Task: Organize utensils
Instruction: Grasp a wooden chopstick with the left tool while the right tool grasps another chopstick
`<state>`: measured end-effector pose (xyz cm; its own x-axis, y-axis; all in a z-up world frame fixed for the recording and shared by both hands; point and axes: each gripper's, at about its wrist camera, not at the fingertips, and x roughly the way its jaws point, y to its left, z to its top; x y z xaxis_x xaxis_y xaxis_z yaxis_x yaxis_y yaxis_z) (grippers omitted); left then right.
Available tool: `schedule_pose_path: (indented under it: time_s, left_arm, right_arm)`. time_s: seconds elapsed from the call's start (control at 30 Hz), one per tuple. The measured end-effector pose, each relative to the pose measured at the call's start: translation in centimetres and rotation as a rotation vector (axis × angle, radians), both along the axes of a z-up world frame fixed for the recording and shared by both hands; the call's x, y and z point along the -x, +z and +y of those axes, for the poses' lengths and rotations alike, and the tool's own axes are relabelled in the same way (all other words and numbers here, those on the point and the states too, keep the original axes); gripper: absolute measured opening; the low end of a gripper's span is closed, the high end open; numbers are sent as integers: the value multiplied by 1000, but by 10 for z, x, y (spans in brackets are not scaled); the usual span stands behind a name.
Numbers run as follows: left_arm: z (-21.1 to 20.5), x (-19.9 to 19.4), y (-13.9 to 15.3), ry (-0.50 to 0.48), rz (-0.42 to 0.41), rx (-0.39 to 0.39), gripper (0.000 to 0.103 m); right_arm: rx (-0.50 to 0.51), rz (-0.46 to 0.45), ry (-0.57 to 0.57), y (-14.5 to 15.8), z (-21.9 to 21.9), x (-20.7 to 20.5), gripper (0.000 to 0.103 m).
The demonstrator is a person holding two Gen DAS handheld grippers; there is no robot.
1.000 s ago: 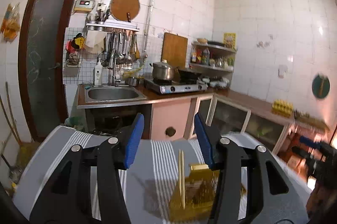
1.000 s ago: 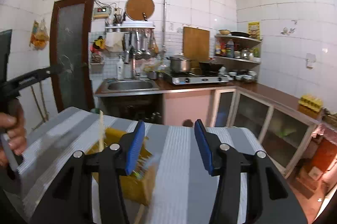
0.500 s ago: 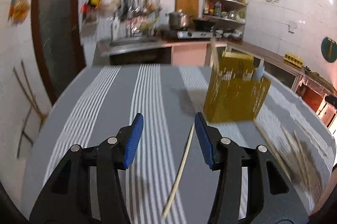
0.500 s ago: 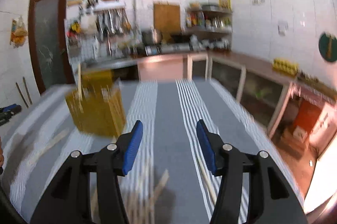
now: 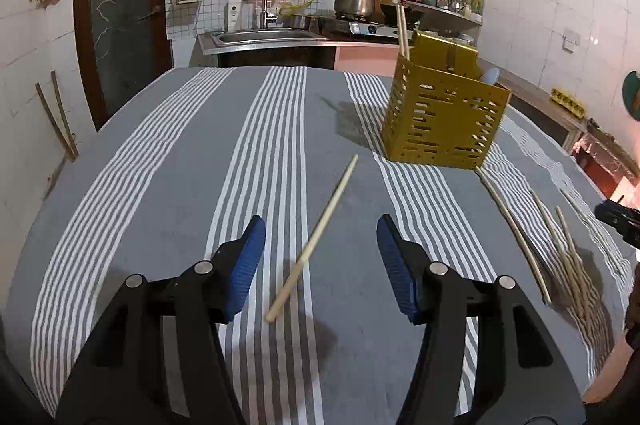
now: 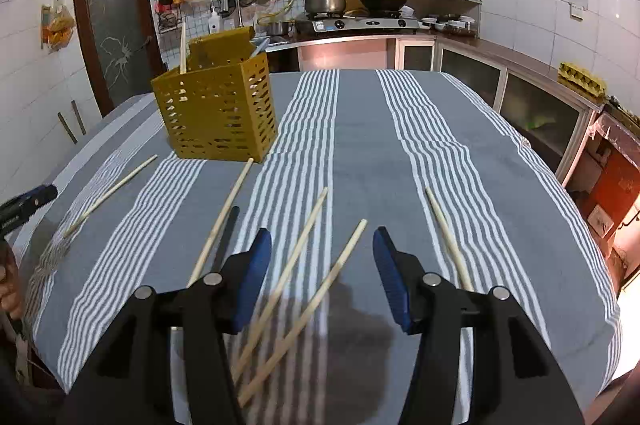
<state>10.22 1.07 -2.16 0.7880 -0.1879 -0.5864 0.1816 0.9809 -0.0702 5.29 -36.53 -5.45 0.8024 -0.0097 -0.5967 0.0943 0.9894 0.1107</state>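
A yellow perforated utensil holder [image 5: 444, 117] stands on the striped tablecloth, with one chopstick [image 5: 402, 31] upright in it; it also shows in the right wrist view [image 6: 218, 113]. My left gripper [image 5: 320, 261] is open and empty, low over a single loose chopstick [image 5: 316, 237] lying between its jaws. My right gripper [image 6: 320, 269] is open and empty over two loose chopsticks [image 6: 304, 301]. More chopsticks lie left [image 6: 222, 221] and right [image 6: 448, 237] of it. Several chopsticks [image 5: 560, 245] lie at the right in the left wrist view.
The grey striped tablecloth [image 6: 380, 129] covers the table. Behind it are a sink counter [image 5: 260, 39], a stove with a pot [image 6: 324, 1] and low cabinets [image 6: 532, 93]. A door [image 5: 120, 9] is at the left. The table edge drops off at the right [image 6: 592, 265].
Both grippers have tilted down from facing the kitchen to low over the table. The holder now stands farther off and loose chopsticks lie under each gripper.
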Motion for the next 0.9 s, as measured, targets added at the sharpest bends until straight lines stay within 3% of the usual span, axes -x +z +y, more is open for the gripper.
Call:
schedule_pose_path:
  time_s: [0.13, 0.4, 0.6, 0.7, 0.8, 0.9]
  left_arm:
    - [-3, -23, 2, 20, 3, -26, 57]
    - [-18, -67, -6, -6, 41, -67, 57]
    - [-28, -96, -19, -41, 88, -97, 57]
    - [-32, -106, -21, -57, 97, -109, 57]
    - [-37, -120, -25, -56, 120, -157, 57]
    - [-38, -130, -24, -61, 132, -160, 57]
  right_arm:
    - [-25, 28, -17, 0, -18, -9, 53]
    - [3, 31, 58, 5, 19, -47, 52]
    - [2, 129, 27, -16, 24, -80, 52]
    - [0, 186, 10, -28, 22, -95, 44]
    - [1, 235, 18, -37, 23, -110, 27]
    - [-5, 282, 14, -47, 22, -121, 22]
